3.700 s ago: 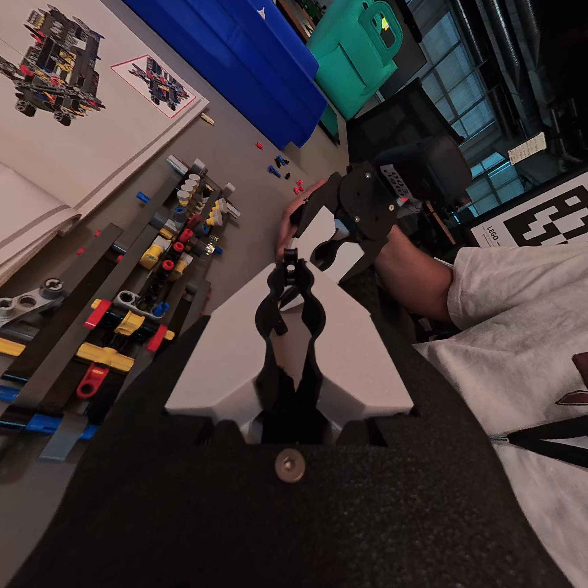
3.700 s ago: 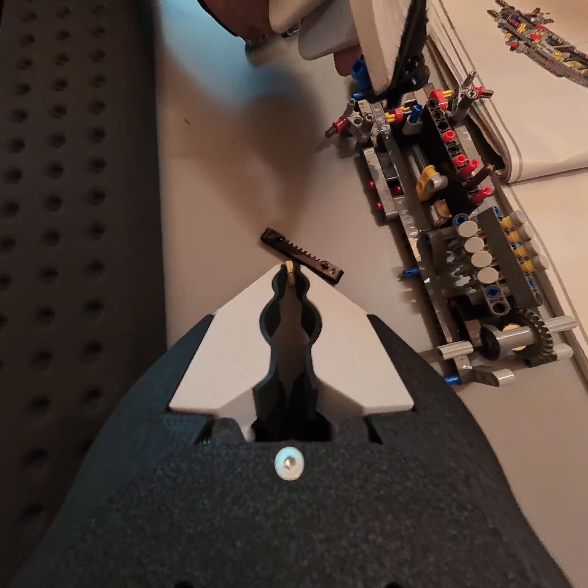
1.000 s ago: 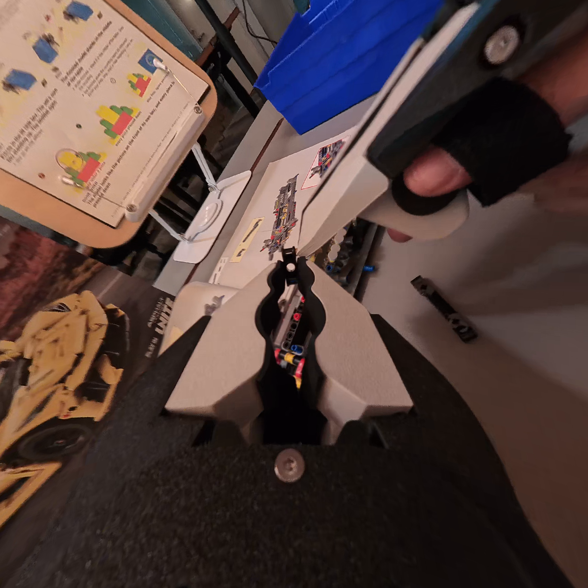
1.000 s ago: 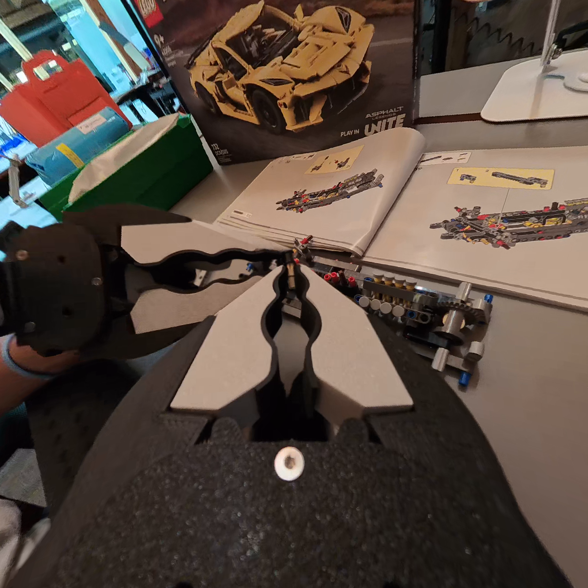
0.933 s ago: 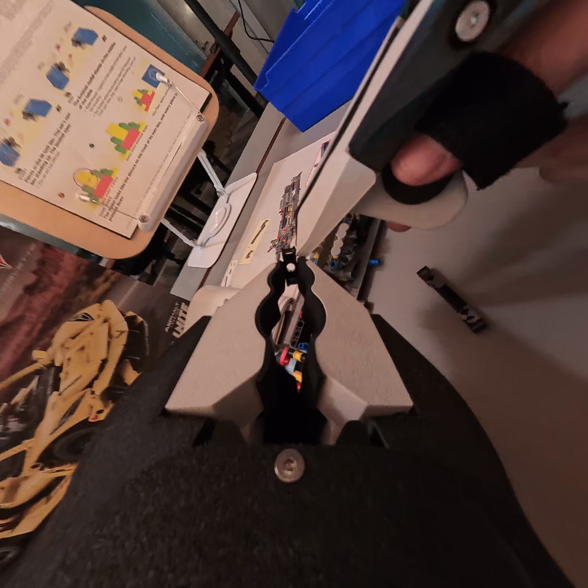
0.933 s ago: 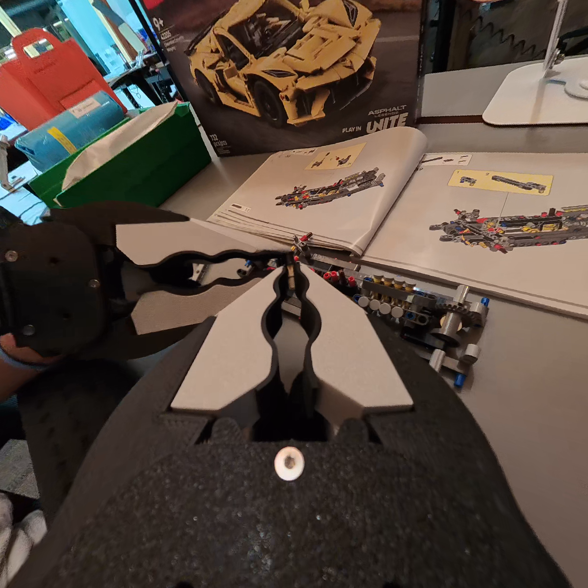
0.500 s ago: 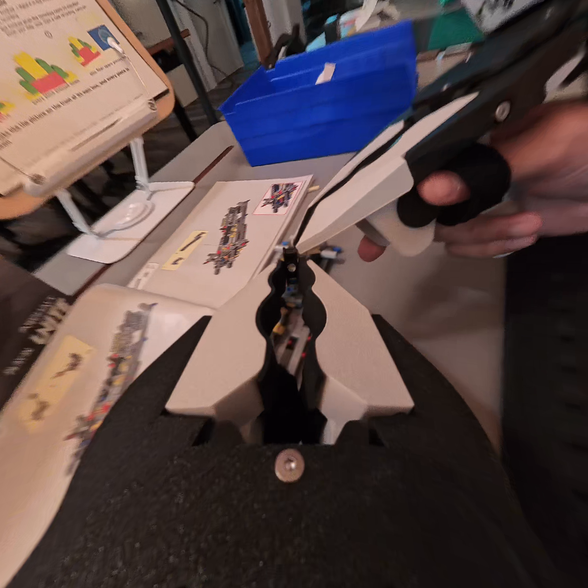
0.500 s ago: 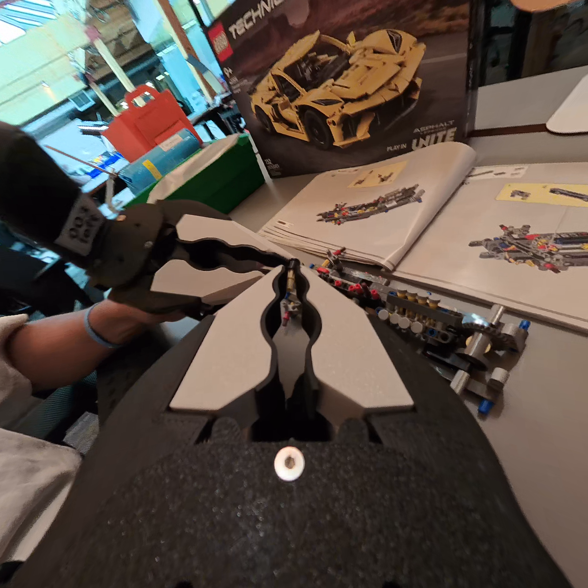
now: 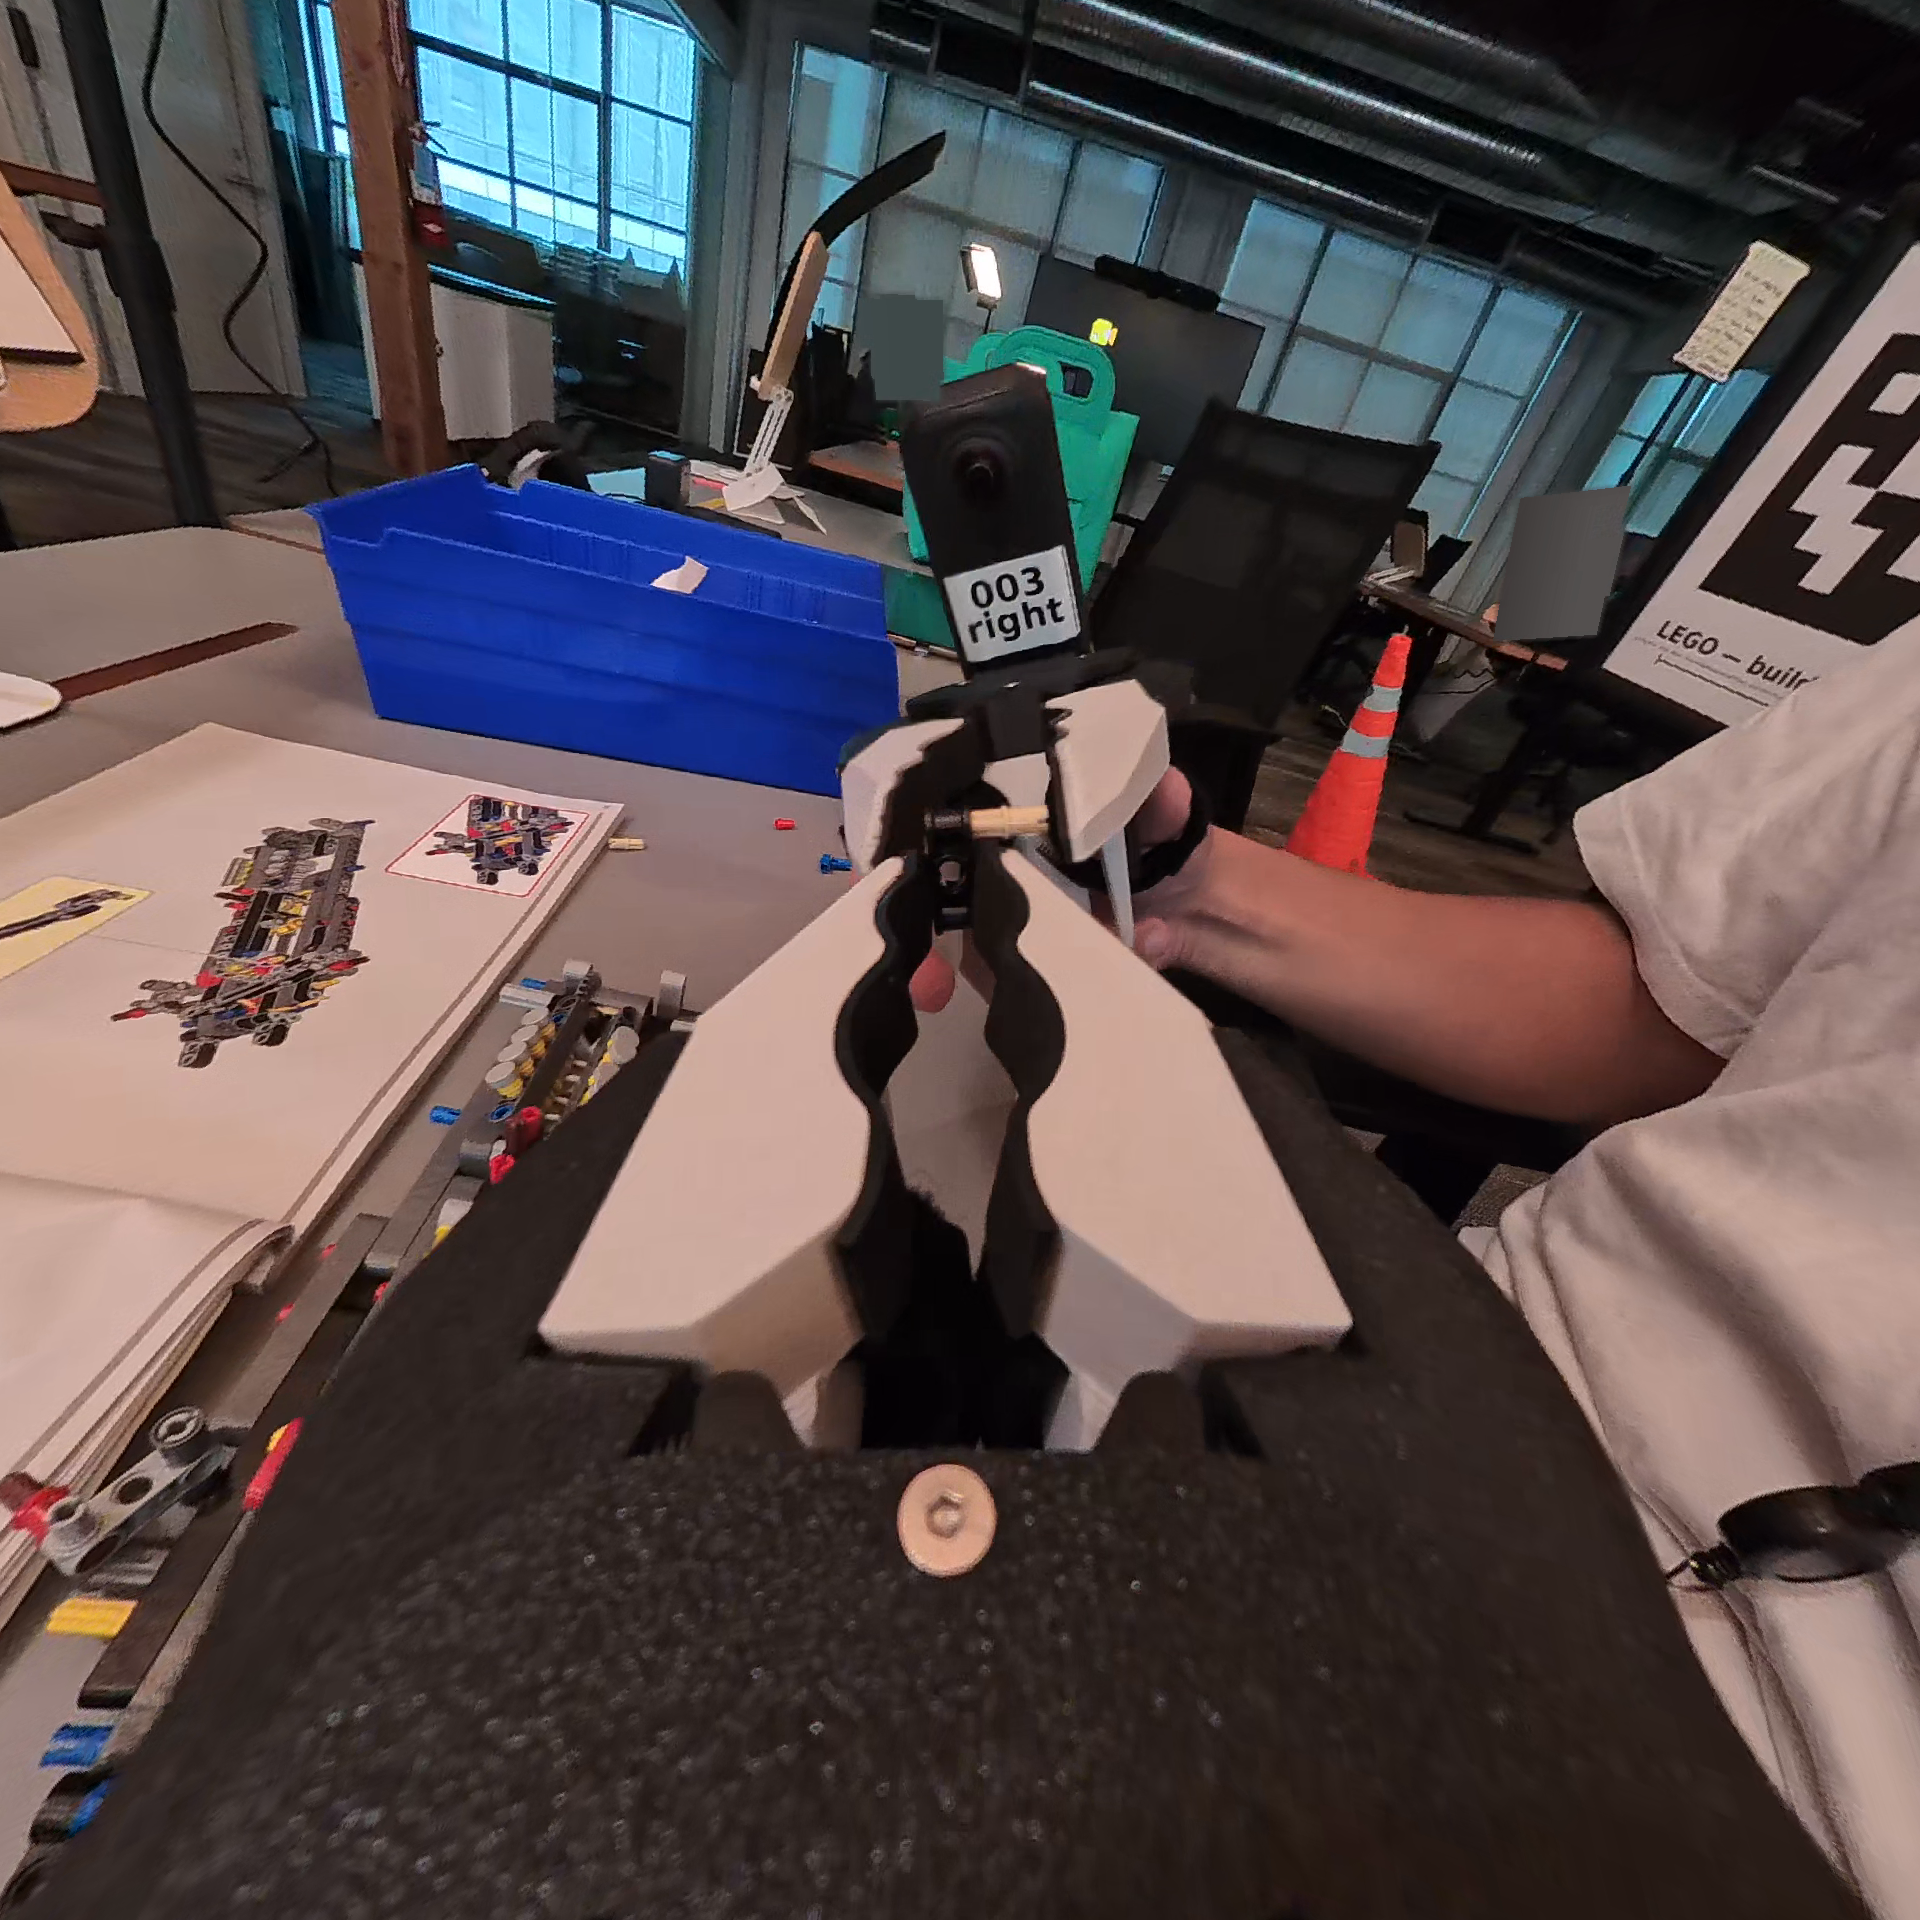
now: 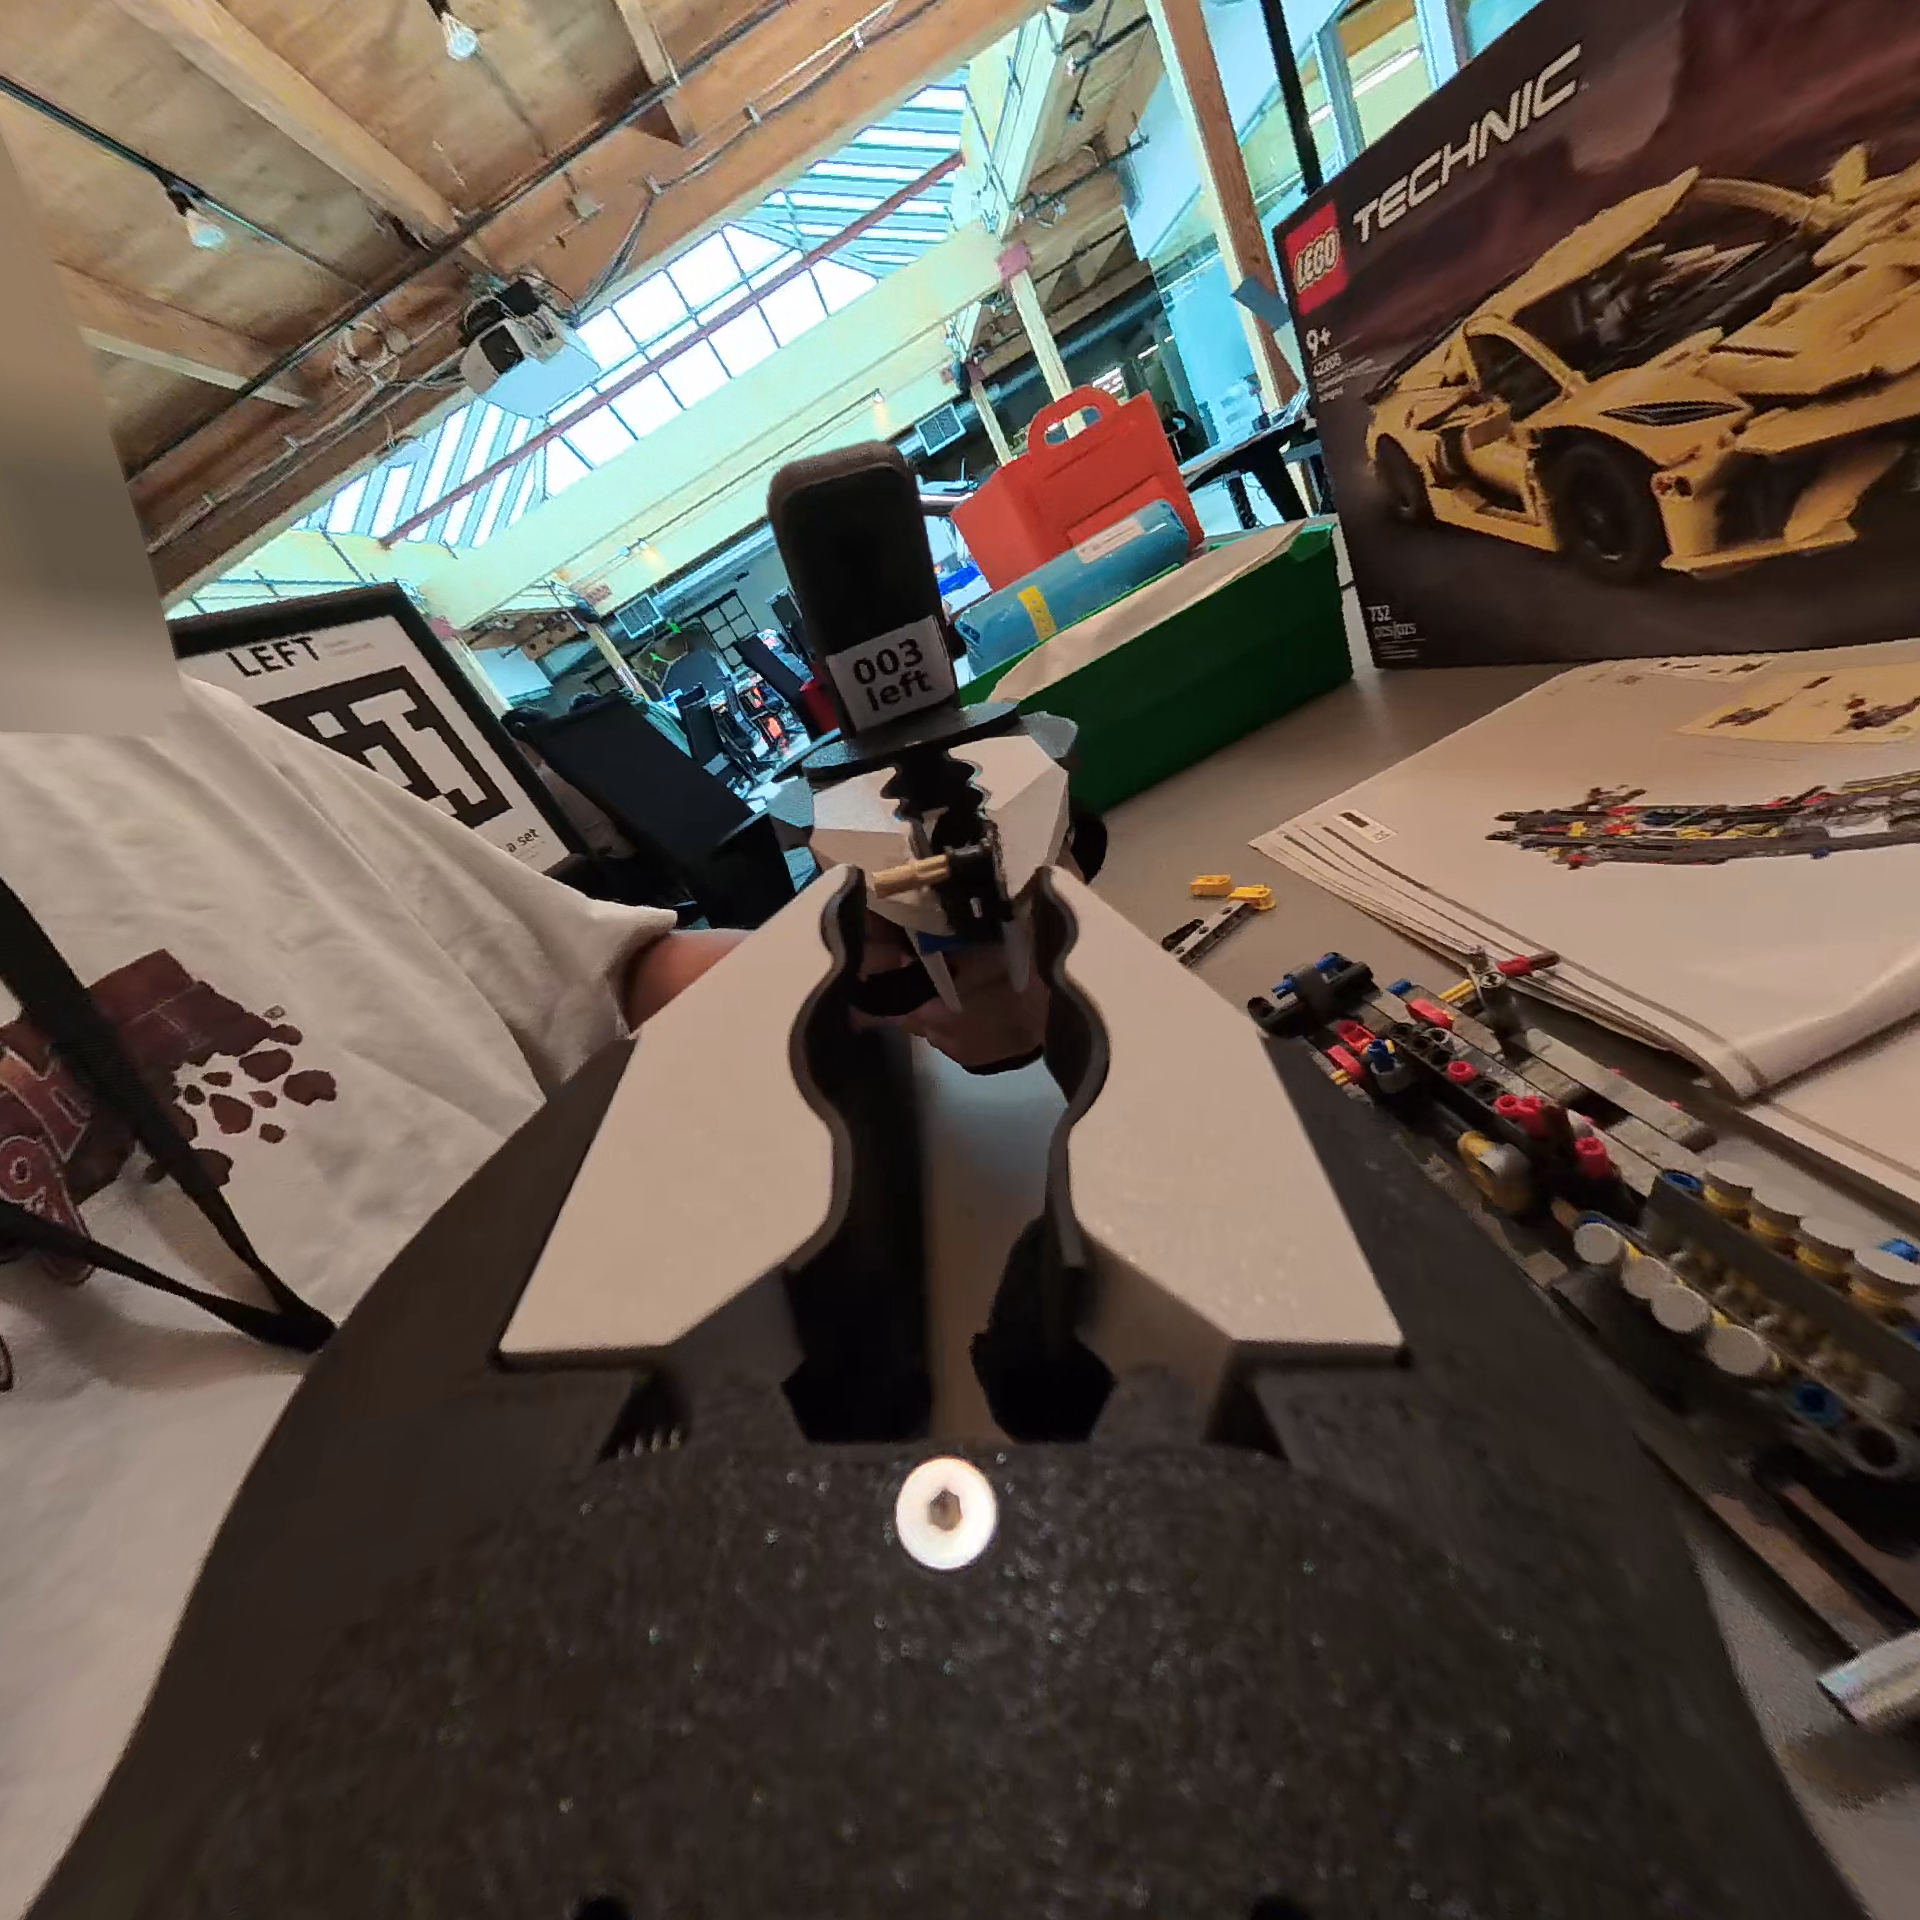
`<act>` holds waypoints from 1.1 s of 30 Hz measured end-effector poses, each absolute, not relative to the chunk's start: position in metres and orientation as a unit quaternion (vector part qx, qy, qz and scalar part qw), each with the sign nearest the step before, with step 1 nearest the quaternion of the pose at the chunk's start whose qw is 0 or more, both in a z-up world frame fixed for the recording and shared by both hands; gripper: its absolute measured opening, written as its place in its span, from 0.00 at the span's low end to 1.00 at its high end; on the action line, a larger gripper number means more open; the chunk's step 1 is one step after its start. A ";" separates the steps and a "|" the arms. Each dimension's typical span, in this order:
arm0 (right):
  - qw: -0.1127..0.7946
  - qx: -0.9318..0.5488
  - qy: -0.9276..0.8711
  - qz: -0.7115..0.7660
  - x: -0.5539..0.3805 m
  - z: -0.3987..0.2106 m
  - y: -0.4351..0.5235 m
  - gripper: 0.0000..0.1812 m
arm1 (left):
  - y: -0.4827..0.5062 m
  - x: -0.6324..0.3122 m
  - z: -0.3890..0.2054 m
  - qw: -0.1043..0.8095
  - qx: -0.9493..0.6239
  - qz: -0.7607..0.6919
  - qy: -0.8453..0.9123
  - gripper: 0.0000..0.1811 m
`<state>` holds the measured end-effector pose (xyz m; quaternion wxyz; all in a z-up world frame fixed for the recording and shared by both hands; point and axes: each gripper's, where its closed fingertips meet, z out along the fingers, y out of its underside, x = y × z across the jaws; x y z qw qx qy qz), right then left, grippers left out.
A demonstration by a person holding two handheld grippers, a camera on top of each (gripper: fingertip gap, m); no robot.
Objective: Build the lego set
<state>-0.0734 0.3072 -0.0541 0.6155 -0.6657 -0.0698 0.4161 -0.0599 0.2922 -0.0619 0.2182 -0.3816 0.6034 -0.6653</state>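
- Left wrist view: left gripper (image 9: 951, 902) pinches a black connector (image 9: 948, 883) in mid-air; its tan pin (image 9: 1006, 821) lies level, pointing right (toward the person).
- Right gripper (image 10: 951, 883) stands parted, empty.
- Chassis (image 10: 1558, 1174) rests beside the booklet (image 10: 1662, 883).

I count two grippers, left gripper (image 9: 951, 873) and right gripper (image 10: 948, 894), one tan pin (image 9: 1006, 820), one blue bin (image 9: 613, 623), one open instruction booklet (image 9: 260, 966).
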 end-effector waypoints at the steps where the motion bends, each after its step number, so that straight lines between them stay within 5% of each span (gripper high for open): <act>1: 0.613 -0.666 -0.073 0.418 -0.075 -0.055 0.307 0.17 | 0.291 -0.060 -0.062 0.216 -0.380 -0.666 0.605 0.03; 22: 0.621 -0.645 -0.087 0.437 -0.077 -0.061 0.299 0.14 | 0.282 -0.063 -0.071 0.284 -0.341 -0.610 0.657 0.03; 26: 0.636 -0.640 -0.059 0.427 -0.067 -0.059 0.311 0.14 | 0.294 -0.053 -0.071 0.250 -0.387 -0.631 0.625 0.04; 29: 0.684 -0.614 -0.041 0.392 -0.051 -0.044 0.316 0.24 | 0.312 -0.042 -0.077 0.207 -0.450 -0.648 0.579 0.04; 33: 0.719 -0.665 -0.075 0.188 -0.036 -0.060 0.329 0.24 | 0.328 -0.033 -0.080 0.105 -0.514 -0.702 0.482 0.03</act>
